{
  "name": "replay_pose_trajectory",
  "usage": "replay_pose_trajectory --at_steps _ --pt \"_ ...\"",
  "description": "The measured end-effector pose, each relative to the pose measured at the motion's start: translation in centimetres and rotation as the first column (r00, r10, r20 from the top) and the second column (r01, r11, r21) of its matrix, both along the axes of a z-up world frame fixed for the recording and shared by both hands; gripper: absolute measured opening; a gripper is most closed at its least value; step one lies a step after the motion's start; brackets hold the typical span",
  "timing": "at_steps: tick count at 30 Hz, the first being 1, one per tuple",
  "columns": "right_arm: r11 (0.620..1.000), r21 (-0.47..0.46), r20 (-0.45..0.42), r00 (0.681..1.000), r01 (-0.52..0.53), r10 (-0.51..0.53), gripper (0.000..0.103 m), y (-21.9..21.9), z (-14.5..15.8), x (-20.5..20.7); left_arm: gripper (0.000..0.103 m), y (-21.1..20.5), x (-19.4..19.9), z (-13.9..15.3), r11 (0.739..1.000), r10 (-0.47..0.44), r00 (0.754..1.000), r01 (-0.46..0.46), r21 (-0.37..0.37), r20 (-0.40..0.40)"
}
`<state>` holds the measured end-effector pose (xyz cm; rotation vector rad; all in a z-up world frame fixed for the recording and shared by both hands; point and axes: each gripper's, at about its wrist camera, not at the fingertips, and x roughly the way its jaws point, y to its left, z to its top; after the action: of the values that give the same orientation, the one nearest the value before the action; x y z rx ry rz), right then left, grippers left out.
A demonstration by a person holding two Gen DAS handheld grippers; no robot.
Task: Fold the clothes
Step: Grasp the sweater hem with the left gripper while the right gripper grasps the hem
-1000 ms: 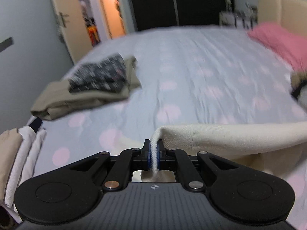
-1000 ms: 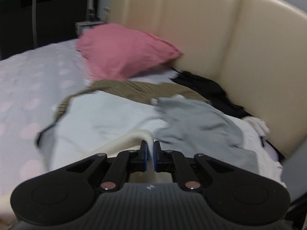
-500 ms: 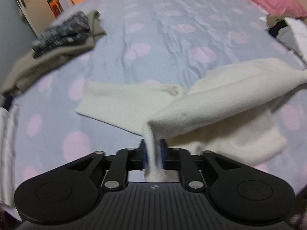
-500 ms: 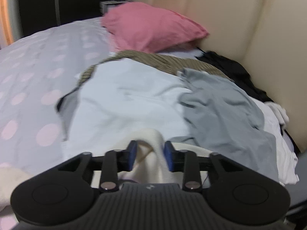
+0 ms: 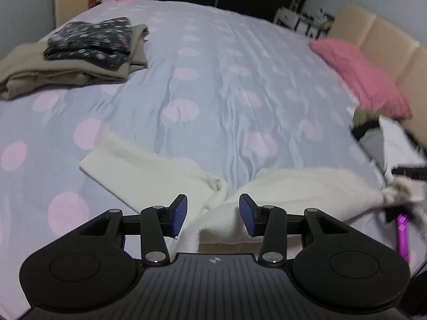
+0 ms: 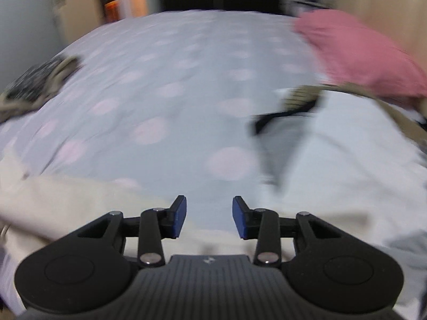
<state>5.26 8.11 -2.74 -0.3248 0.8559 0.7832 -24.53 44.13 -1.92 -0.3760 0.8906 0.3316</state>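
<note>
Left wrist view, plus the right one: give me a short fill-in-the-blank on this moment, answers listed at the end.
1. Both the left gripper and the right gripper are ____.
2. The cream garment lies on the ____ bedspread.
3. The dark patterned garment rests on top of a folded ____ one.
4. The pillow by the headboard is ____.

Answers: open; polka-dot; beige; pink
</note>
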Motion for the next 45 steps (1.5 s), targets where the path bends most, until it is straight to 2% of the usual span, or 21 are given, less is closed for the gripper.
replay_pose_trajectory --at_steps 4,7,10,13,22,26,30,34,36,41,45 --pt "0.989 0.007 -0.025 0.989 -0.147 0.147 0.042 4.9 -1.0 -2.3 0.040 -1.0 1.0 -1.1 0.999 -0.050 0.998 0.050 0.007 -0.045" --pt "0.981 0.019 -0.060 0.979 -0.193 0.194 0.042 7.1 -1.5 -3.4 0.040 -1.7 1.5 -1.9 0.996 -0.088 0.993 0.089 0.009 -0.077" --pt "0.968 0.019 -0.087 0.964 -0.252 0.253 0.042 8.4 -2.1 -4.4 0.032 -2.1 1.6 -2.7 0.993 -0.121 0.987 0.119 -0.023 -0.106" --pt "0.959 -0.002 -0.132 0.951 -0.282 0.279 0.042 9.1 -3.3 -5.3 0.030 -2.8 1.4 -3.9 0.986 -0.159 0.976 0.151 -0.063 -0.151" --pt "0.930 -0.152 -0.236 0.926 -0.335 0.295 0.041 8.6 -8.0 -7.7 0.030 -4.9 0.3 -6.7 0.968 -0.249 0.930 0.229 -0.104 -0.269" --pt "0.906 -0.188 -0.213 0.917 -0.378 0.338 0.041 8.3 -8.4 -8.9 0.030 -4.9 -0.2 -6.1 0.964 -0.262 0.929 0.241 -0.109 -0.262" --pt "0.918 -0.148 -0.248 0.912 -0.368 0.325 0.041 7.9 -6.8 -8.3 0.030 -4.3 -1.0 -4.2 0.970 -0.238 0.952 0.225 -0.089 -0.193" --pt "0.923 -0.084 -0.199 0.914 -0.375 0.353 0.041 7.6 -4.1 -7.9 0.032 -3.3 -1.1 -3.0 0.984 -0.179 0.972 0.175 -0.038 -0.151" --pt "0.925 -0.070 -0.156 0.920 -0.375 0.361 0.041 8.0 -3.3 -7.6 0.038 -2.9 -0.9 -3.0 0.987 -0.159 0.974 0.158 -0.017 -0.159" --pt "0.924 -0.099 -0.073 0.929 -0.369 0.363 0.042 9.7 -3.2 -5.7 0.039 -3.4 0.4 -3.9 0.978 -0.194 0.956 0.206 0.030 -0.218" --pt "0.918 -0.169 -0.041 0.933 -0.359 0.358 0.049 10.9 -3.8 -4.2 0.039 -3.5 0.9 -4.7 0.974 -0.209 0.944 0.224 0.029 -0.256"
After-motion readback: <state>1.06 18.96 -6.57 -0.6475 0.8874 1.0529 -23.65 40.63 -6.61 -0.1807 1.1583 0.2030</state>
